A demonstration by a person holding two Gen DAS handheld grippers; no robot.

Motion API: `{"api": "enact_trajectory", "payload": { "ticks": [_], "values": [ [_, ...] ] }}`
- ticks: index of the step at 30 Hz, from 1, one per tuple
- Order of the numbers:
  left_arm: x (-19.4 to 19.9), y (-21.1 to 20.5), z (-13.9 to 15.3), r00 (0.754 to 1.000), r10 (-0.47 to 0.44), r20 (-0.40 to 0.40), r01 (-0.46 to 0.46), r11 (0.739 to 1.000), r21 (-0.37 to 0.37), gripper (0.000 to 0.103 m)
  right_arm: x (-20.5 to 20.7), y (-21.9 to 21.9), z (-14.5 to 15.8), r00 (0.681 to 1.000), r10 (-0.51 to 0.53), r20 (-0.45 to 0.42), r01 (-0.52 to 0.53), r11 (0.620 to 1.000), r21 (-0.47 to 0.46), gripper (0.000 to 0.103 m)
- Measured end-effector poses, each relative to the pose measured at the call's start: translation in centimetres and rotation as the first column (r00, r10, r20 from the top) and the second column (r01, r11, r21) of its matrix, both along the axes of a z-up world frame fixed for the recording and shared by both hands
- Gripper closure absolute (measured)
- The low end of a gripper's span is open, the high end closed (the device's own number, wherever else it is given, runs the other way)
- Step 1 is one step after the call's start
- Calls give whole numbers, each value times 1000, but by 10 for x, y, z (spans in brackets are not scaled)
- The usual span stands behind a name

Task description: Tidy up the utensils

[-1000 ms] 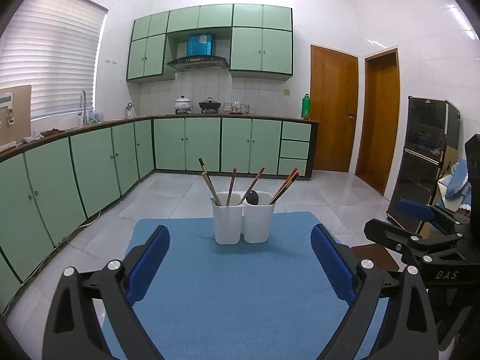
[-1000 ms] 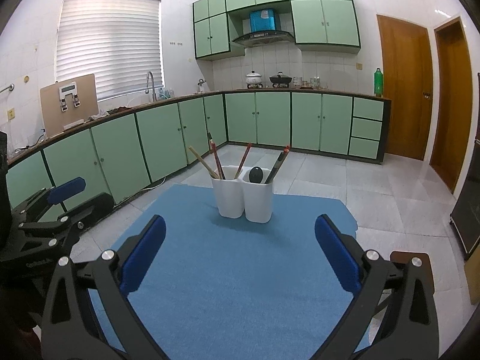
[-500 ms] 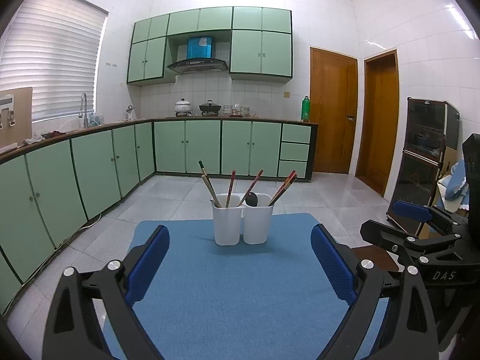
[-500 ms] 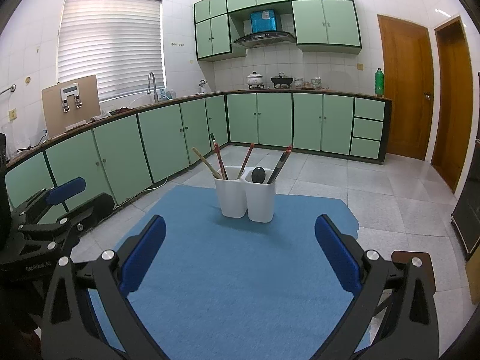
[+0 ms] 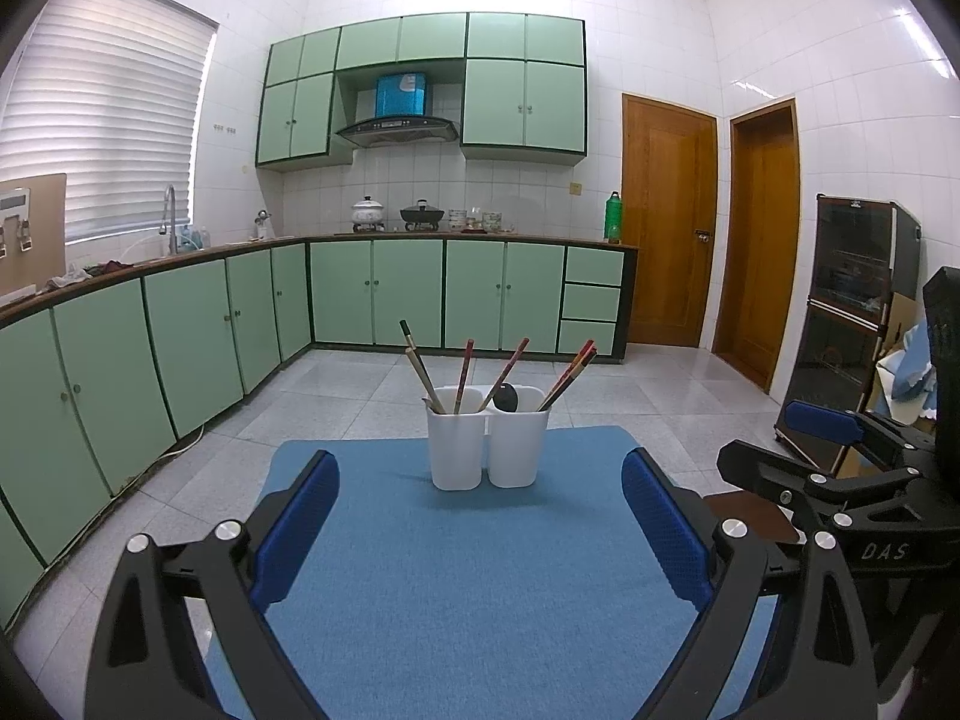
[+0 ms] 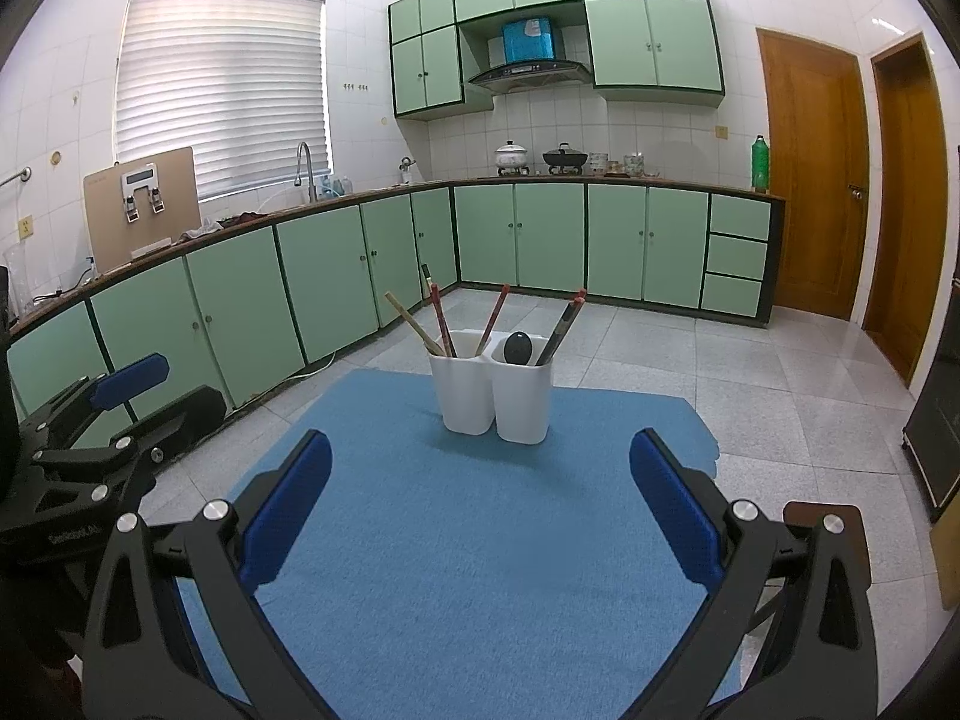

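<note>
Two white utensil cups stand side by side at the far end of a blue mat (image 5: 474, 576) (image 6: 480, 540). The left cup (image 5: 456, 447) (image 6: 469, 387) holds several chopsticks (image 5: 423, 369) (image 6: 414, 324). In the right cup (image 5: 517, 447) (image 6: 522, 399) are a black spoon (image 5: 506, 398) (image 6: 517, 348) and a pair of dark chopsticks (image 5: 567, 375) (image 6: 563, 321). My left gripper (image 5: 477, 522) hangs open well short of the cups, with nothing between its blue pads. My right gripper (image 6: 480, 498) is open too, equally far back and empty.
Green kitchen cabinets (image 5: 180, 336) (image 6: 300, 288) run along the left and back walls under a counter with a sink and pots. Two wooden doors (image 5: 669, 219) stand at the back right. A dark cabinet (image 5: 852, 324) is on the right. Grey tiled floor surrounds the mat.
Both grippers have risen and tilted slightly, so the cups sit a little lower in both views. Nothing was grasped or released; the cups and utensils stay put.
</note>
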State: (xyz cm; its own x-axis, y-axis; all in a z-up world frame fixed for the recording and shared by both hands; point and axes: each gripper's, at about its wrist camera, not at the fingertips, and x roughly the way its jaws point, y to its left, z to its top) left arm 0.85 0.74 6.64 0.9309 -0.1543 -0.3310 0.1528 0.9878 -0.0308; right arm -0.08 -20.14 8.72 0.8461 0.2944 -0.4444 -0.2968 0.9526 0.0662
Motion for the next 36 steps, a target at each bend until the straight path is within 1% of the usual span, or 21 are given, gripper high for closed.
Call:
{"api": "enact_trajectory", "payload": {
  "ticks": [36],
  "values": [
    [-2,0,3,1000,8,-2,-8,1000,-1,10,3,2,0,1000,3,-2,-3,1000,-1,6]
  ]
}}
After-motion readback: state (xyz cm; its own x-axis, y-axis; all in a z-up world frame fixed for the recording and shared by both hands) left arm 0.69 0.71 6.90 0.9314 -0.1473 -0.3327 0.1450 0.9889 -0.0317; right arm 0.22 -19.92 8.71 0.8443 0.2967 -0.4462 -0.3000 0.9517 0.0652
